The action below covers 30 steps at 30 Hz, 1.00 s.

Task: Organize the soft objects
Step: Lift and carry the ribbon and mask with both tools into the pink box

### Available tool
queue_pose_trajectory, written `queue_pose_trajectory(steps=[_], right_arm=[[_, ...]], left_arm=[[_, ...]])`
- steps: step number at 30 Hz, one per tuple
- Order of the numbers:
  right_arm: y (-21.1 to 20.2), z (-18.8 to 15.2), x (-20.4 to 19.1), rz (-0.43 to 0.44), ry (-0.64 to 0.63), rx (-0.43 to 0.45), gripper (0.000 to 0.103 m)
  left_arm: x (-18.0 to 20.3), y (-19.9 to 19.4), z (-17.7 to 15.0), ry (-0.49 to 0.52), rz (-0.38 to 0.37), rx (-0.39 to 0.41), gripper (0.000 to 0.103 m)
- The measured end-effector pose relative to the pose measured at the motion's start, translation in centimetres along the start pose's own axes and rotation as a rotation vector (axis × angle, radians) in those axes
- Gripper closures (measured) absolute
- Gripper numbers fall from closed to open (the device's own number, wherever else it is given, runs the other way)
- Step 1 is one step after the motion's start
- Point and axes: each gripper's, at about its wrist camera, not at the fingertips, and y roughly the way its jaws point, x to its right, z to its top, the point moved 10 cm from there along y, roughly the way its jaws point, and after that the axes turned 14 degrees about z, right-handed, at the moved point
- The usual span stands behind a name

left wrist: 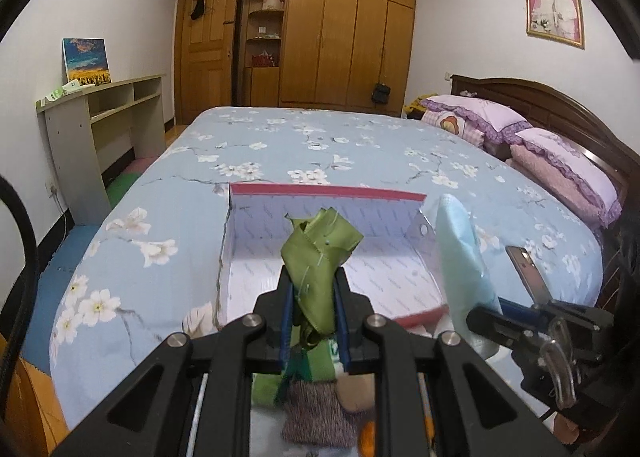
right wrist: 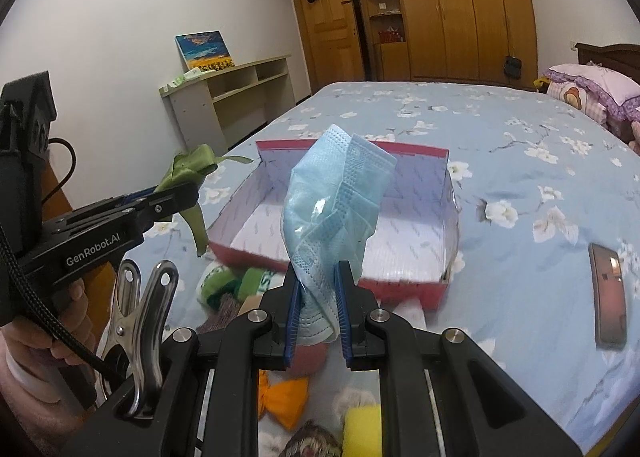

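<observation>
Left gripper [left wrist: 312, 289], jaws clamped on a green ribbon [left wrist: 316, 253]; right gripper [right wrist: 318, 297], jaws clamped on a blue face mask [right wrist: 336, 201], both held above the bed [left wrist: 360, 145] before the red box [right wrist: 400, 281]. Only the right wrist view shows the orange bow [right wrist: 286, 397] and yellow sponge [right wrist: 362, 431] lying below.

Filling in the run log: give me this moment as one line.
left hand-held gripper: shut on green ribbon | right hand-held gripper: shut on blue face mask | box: empty

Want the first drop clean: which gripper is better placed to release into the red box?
Probably right: right gripper holds the blue mask facing the red box, while left gripper holds its green ribbon beside the box's left corner.
</observation>
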Motion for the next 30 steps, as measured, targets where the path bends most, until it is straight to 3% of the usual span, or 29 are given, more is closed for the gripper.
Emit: queue_pose_trajectory(steps=[12,30], right_arm=[[4.0,1.9,3.9,-0.027,0.035,-0.028,0.085],[9.0,0.4,8.7,-0.067,0.078,-0.12,0.085]], left_arm=[[1.4,5.8,0.8,0.003,-0.005,-0.063,0.085],[1.8,13.9,-2.7,0.035,0.054,-0.183,0.085]])
